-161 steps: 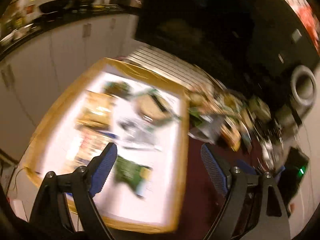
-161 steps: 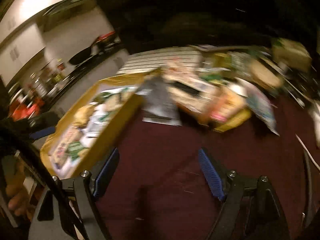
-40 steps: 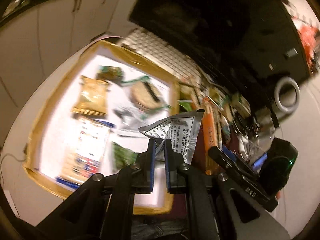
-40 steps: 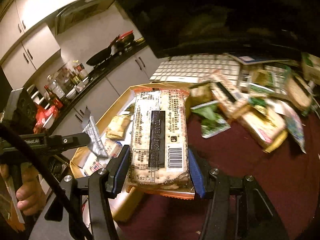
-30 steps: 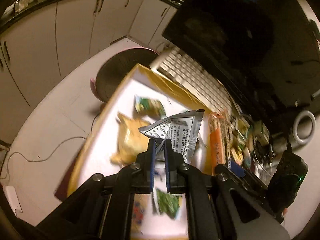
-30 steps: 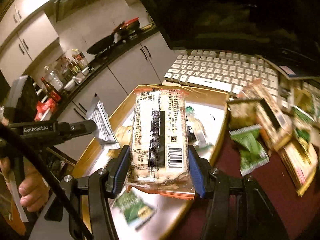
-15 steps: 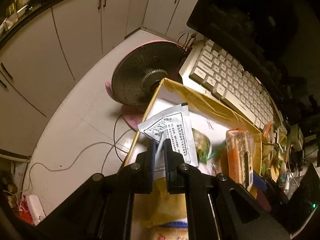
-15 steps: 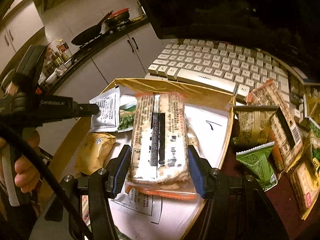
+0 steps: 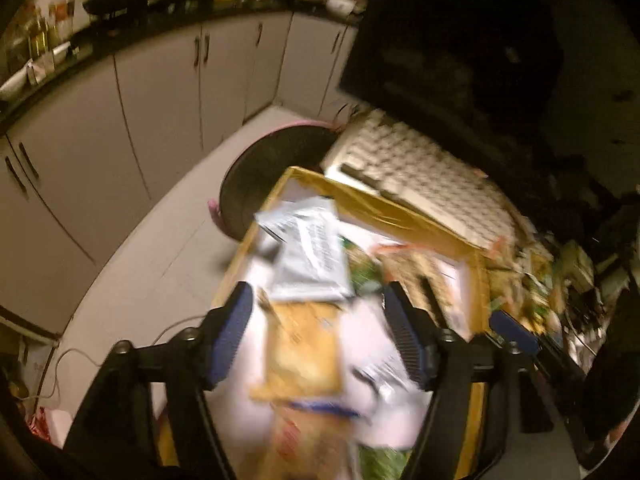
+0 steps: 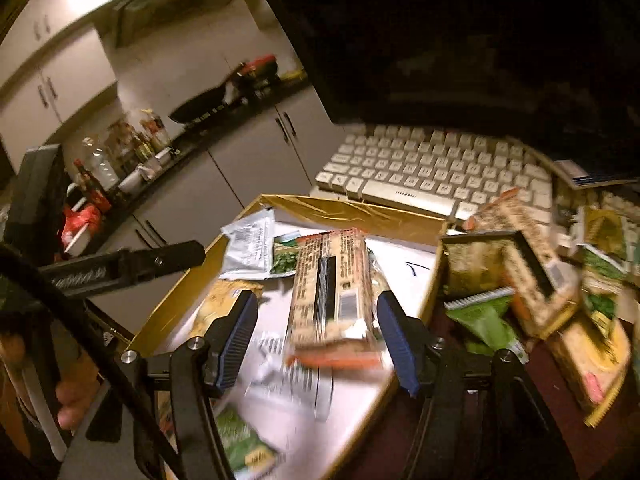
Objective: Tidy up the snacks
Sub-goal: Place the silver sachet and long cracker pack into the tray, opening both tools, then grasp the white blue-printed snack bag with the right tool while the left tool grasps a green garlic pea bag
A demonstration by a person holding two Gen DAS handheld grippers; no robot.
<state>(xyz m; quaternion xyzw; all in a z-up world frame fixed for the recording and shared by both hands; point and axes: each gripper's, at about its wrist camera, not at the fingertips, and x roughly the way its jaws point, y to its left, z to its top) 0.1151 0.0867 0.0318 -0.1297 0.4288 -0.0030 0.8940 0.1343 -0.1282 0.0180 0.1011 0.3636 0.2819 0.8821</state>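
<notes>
A gold-rimmed tray [image 10: 352, 210] sits at the left edge of a dark red table [image 10: 516, 420]; its left rim overhangs the floor, where a round fan [image 9: 272, 168] stands below. A white keyboard [image 10: 432, 168] lies just beyond the tray's far rim. To the right of the tray, a heap of snack packets [image 10: 532, 280] crowds the table, touching the tray's right rim.

Inside the tray: a silver packet [image 10: 250, 246] in the far left corner, a green packet [image 10: 286, 262] just beside it, a tan packet [image 10: 220, 300] nearer along the left side, papers on the floor of the tray, and another green packet [image 10: 240, 440] at the near end.

The cracker pack [image 10: 332, 292], long and orange-edged, lies in the middle of the tray, between the spread fingers of the right gripper [image 10: 316, 340] and touching neither; the jaws stand released. The left gripper [image 9: 320, 340] is likewise wide apart and holds nothing, with the silver packet [image 9: 308, 256] lying beyond its fingertips and the tan packet [image 9: 300, 352] between them, below. The left-wrist view is blurred.
</notes>
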